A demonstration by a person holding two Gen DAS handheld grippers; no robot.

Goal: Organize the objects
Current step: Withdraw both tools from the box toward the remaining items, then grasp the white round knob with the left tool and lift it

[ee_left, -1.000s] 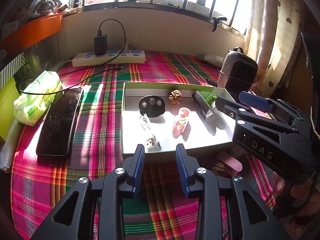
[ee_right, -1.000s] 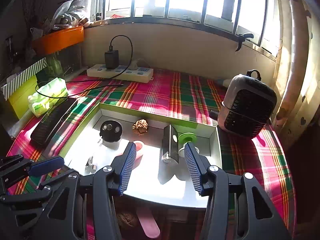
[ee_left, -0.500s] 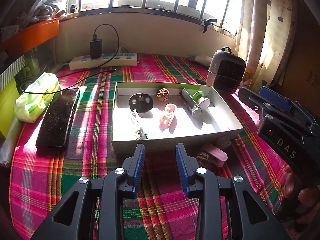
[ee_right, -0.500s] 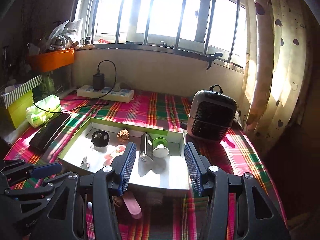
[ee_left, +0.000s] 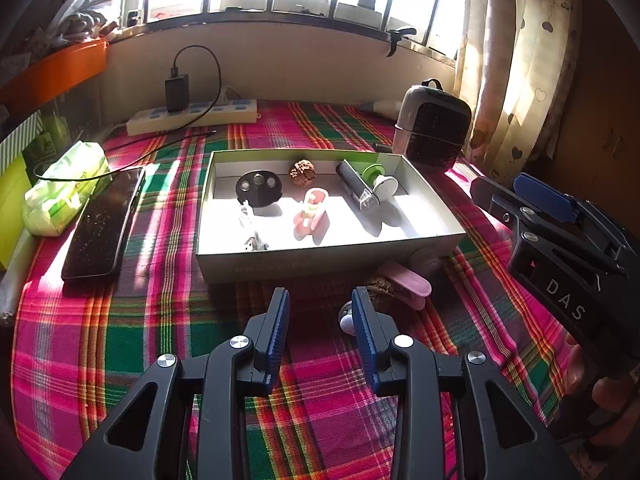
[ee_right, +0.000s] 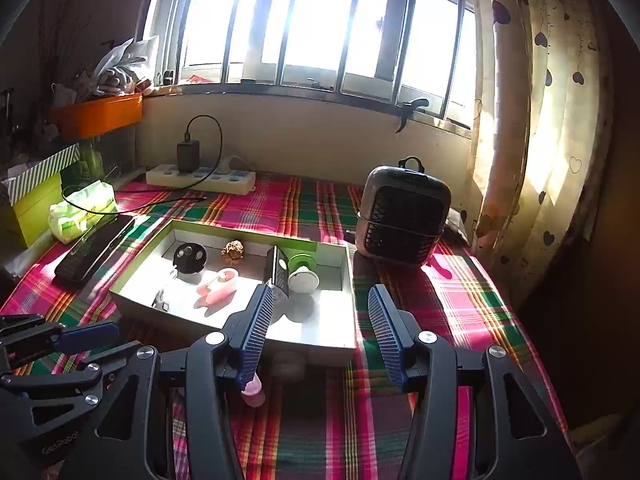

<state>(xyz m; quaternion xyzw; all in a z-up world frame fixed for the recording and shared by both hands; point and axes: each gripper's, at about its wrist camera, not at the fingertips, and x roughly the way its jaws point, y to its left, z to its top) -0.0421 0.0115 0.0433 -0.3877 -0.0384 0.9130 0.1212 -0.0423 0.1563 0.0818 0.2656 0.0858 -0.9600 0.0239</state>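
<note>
A shallow white box (ee_left: pixel 320 258) (ee_right: pixel 344 276) lies on the plaid cloth. In it are a black disc (ee_left: pixel 259 188), a walnut (ee_left: pixel 302 172), a pink clip (ee_left: pixel 312 216), a dark cylinder (ee_left: pixel 356 190), a green-and-white spool (ee_left: pixel 382 182) and a small USB plug (ee_left: pixel 254 242). In front of the box lie a pink clip (ee_left: pixel 404 282), a second walnut (ee_left: pixel 378 286) and a small white thing (ee_left: pixel 346 320). My left gripper (ee_left: pixel 320 320) is open and empty, hovering in front of the box. My right gripper (ee_right: pixel 320 324) is open and empty over the box's near right corner.
A black phone (ee_left: pixel 102 224), a green tissue pack (ee_left: pixel 64 192), a power strip (ee_left: pixel 192 114) with a charger and cable, and a small heater (ee_left: pixel 432 128) stand around the box. Curtains hang at the right. An orange tray (ee_right: pixel 96 114) sits on the left shelf.
Both grippers have pulled back and up from the box, so the box looks smaller and the loose things in front of it have come into view. Both stay open.
</note>
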